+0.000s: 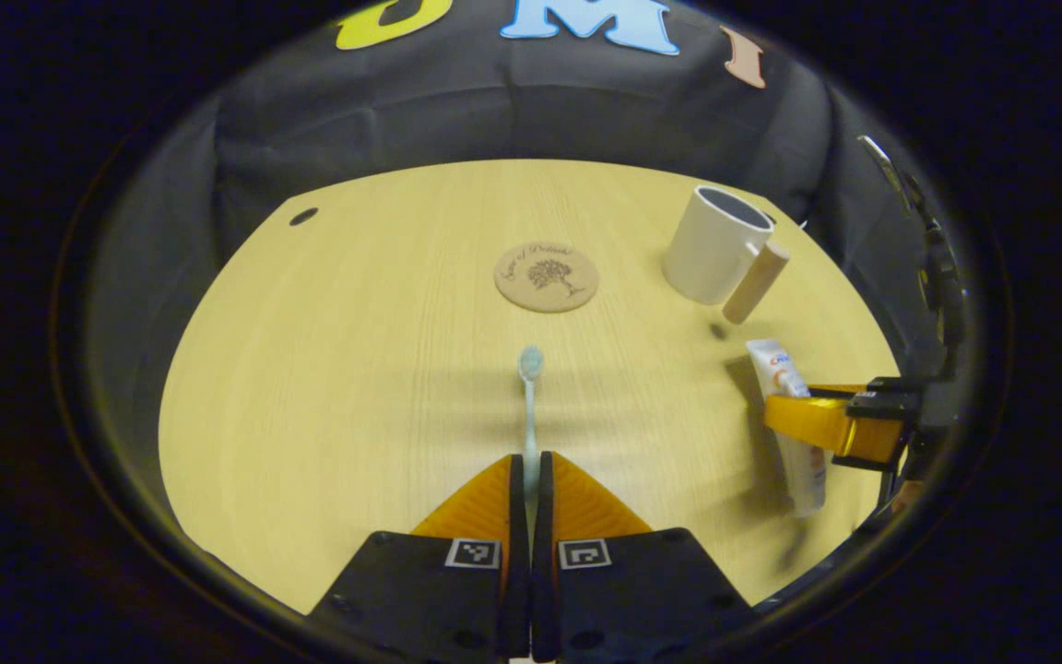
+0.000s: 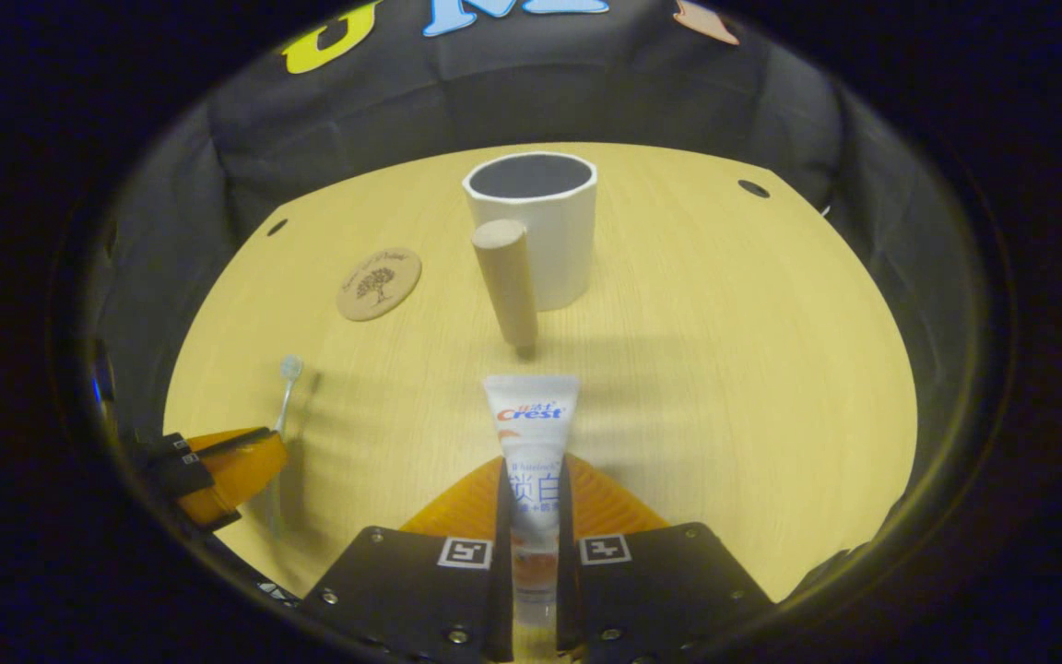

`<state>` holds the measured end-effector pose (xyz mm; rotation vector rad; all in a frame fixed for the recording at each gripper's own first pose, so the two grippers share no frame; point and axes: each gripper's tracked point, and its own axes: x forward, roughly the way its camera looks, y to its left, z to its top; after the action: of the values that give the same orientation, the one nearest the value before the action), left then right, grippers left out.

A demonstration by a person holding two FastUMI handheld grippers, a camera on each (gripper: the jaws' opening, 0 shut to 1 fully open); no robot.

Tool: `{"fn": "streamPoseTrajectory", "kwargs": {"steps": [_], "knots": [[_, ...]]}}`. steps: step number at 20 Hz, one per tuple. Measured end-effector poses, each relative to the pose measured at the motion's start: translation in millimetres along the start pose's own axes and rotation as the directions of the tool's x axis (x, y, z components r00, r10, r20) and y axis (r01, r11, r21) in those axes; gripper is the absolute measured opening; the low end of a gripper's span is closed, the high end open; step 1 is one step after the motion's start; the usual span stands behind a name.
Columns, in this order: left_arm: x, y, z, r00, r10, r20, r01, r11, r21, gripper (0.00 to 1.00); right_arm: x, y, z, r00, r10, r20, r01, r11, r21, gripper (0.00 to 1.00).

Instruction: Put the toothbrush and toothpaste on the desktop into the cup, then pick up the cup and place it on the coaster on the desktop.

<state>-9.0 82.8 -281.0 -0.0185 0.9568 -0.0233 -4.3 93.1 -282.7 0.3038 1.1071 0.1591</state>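
In the left gripper view my left gripper is shut on a pale toothbrush, whose brush head points toward the round cork coaster. A white cup with a wooden handle stands at the back right. In the right gripper view my right gripper is shut on a white toothpaste tube, flat end forward, just short of the cup. The coaster lies left of the cup. The left gripper and the toothbrush show at the lower left.
The round wooden table has small dark holes near its far edge. Black cloth walls close in behind it. The right gripper with the tube sits near the table's right edge.
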Motion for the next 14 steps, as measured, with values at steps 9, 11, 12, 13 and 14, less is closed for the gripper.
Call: {"fn": "streamPoseTrajectory", "kwargs": {"steps": [9,11,12,13,14], "knots": [[-35,-9,39,0.985,-0.056,0.164,0.064,0.997,-0.047,0.09,-52,27,44,0.97,0.133,0.202,-0.136,0.991,-0.002,0.2],[-39,-12,53,0.977,-0.063,0.204,0.076,0.996,-0.055,0.07,-60,35,61,0.953,0.154,0.26,-0.156,0.988,-0.013,0.2],[-41,-12,61,0.972,-0.068,0.224,0.083,0.995,-0.059,0.09,-64,39,71,0.944,0.164,0.285,-0.165,0.986,-0.022,0.19],[-43,-13,69,0.967,-0.07,0.245,0.088,0.994,-0.062,0.09,-66,42,78,0.935,0.174,0.308,-0.173,0.984,-0.032,0.19],[-45,-14,77,0.961,-0.07,0.268,0.089,0.994,-0.06,0.09,-69,44,87,0.924,0.182,0.336,-0.179,0.983,-0.041,0.19]]}}
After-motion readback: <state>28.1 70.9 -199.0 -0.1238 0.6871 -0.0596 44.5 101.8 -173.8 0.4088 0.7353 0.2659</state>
